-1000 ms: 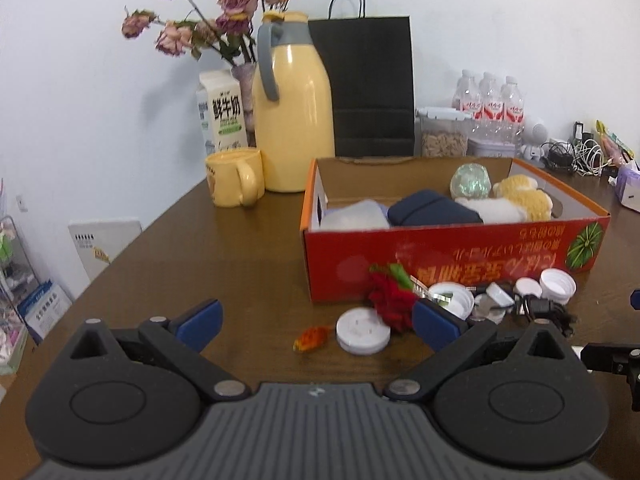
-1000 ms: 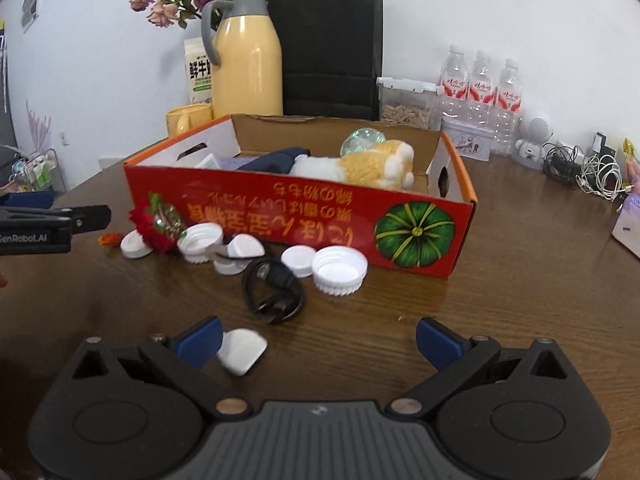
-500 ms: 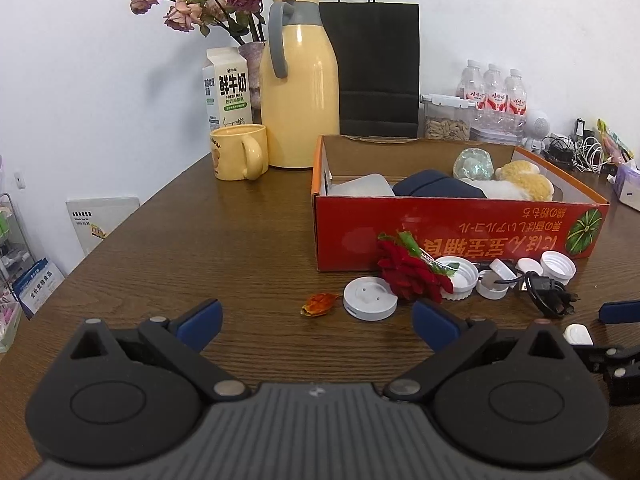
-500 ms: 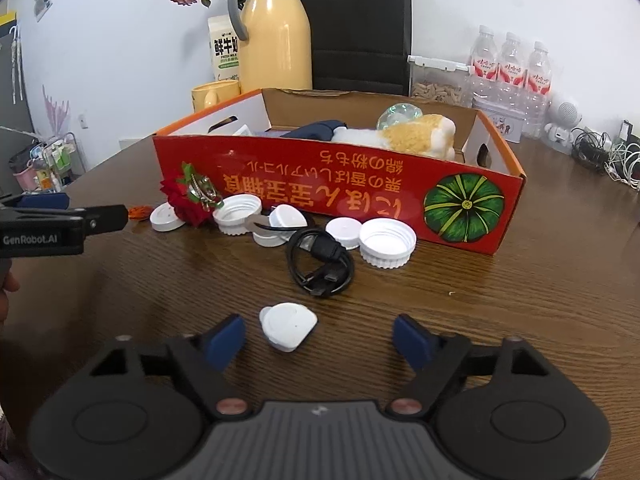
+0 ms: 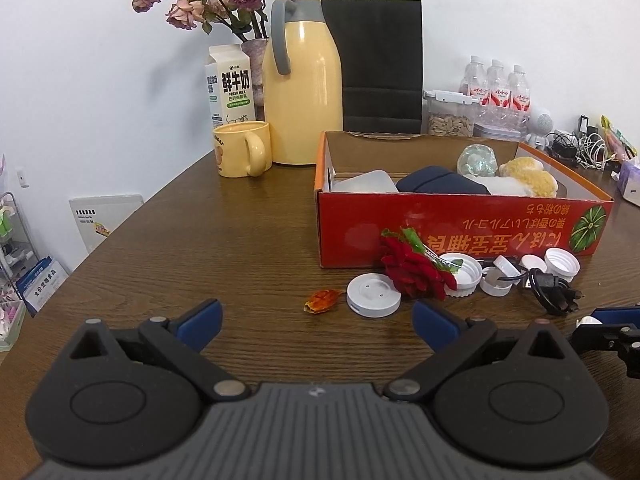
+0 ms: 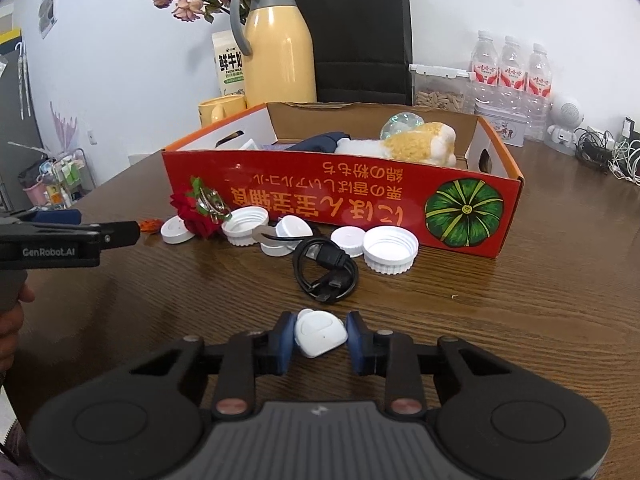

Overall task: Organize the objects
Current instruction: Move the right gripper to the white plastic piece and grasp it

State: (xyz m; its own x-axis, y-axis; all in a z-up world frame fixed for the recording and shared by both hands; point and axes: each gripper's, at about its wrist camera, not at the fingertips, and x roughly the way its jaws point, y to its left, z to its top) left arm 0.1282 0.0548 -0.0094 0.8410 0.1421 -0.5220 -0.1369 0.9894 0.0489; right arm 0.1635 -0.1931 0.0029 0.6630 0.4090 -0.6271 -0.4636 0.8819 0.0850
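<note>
A small white rounded piece (image 6: 320,332) lies on the brown table between the blue pads (image 6: 285,342) of my right gripper (image 6: 320,338), whose jaws are closing and press it from both sides. Just beyond it are a coiled black cable (image 6: 326,268), several white caps (image 6: 390,248) and a red rose (image 6: 196,216), all in front of the red cardboard box (image 6: 340,196). My left gripper (image 5: 316,320) is open with nothing between its fingers. An orange dried petal (image 5: 322,300) and a white round disc (image 5: 373,294) lie just ahead of it.
The box holds a plush toy (image 5: 528,180), a dark blue pouch (image 5: 440,184) and a glass ball (image 5: 478,158). Behind it stand a yellow thermos (image 5: 302,92), mug (image 5: 240,148), milk carton (image 5: 230,84), black bag (image 5: 378,64) and water bottles (image 5: 496,92). Tangled cables (image 5: 580,148) lie far right.
My right gripper's jaws went from wide open to closed on the small white piece, which now sits between the pads. The left gripper stayed open and hardly moved.
</note>
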